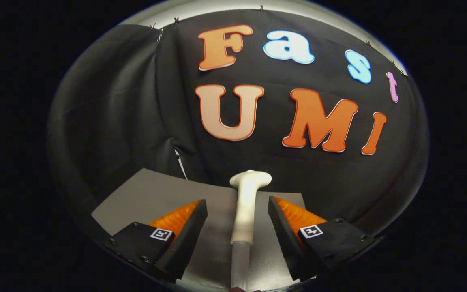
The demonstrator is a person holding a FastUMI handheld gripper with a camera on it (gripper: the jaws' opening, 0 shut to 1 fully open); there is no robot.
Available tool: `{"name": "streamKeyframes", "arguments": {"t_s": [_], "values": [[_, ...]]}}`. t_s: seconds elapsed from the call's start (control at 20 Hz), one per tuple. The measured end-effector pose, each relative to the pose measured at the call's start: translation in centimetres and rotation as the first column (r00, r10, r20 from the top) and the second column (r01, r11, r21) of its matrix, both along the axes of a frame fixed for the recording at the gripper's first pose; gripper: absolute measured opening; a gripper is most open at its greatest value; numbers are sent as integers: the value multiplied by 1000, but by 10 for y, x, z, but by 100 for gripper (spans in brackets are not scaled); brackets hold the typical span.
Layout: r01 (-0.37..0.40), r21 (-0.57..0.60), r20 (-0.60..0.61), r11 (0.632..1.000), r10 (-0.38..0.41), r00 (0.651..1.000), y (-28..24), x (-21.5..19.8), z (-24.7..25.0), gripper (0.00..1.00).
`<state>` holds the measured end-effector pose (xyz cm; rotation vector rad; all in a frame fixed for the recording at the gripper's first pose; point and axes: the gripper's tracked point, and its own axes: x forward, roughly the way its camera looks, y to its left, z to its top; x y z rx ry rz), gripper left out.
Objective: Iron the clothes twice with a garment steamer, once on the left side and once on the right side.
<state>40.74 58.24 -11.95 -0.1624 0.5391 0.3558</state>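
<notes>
Steamer wand (245, 207), pale and slim with a flared head at its far end, is seen standing lengthwise in the gap between the two fingers, its head reaching beyond their tips and its grey hose (239, 263) trailing back below. The gripper (237, 209) is spread fairly wide: a clear gap is left on each side of the handle, and neither finger is seen to press on it, so the wand is not held. The wand appears to rest over a flat grey surface (136, 194), though whether it lies on it or is propped above cannot be told. Whether that grey surface is a board or the garment itself cannot be made out either; no folds, seams or collar are shown. Behind it, the black cloth wall (108, 121) of the booth is hung.

The step in hand is judged to be the taking up of the steamer, with neither pass yet begun. For the next move, the fingers would need to be closed evenly on the handle, roughly at its middle, so that the head is kept from swinging and the hose from dragging it aside; only then could the head be carried to the left side of the clothes.

By count: one steamer wand, one hose, two fingers, one grey surface. No garment can be counted with certainty.
</notes>
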Motion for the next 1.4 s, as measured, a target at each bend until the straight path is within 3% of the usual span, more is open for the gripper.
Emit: {"name": "streamKeyframes", "arguments": {"t_s": [0.2,0.35,0.55,0.75,0.85,1.15,1.25,1.4], "values": [[10,-49,-53,999,-13,999,0,29,-27,99],[-16,-58,-138,998,8,990,9,21,-53,100],[-24,-96,-139,995,10,990,8,24,-53,93],[32,-170,-127,985,-55,990,-8,30,-57,57],[35,-159,-140,987,-58,988,-10,30,-61,49],[34,-168,-157,985,-60,986,-12,33,-69,45],[9,-203,-220,979,-54,974,-14,23,-84,50],[28,-156,-256,987,-67,964,-16,24,-91,49]]}}
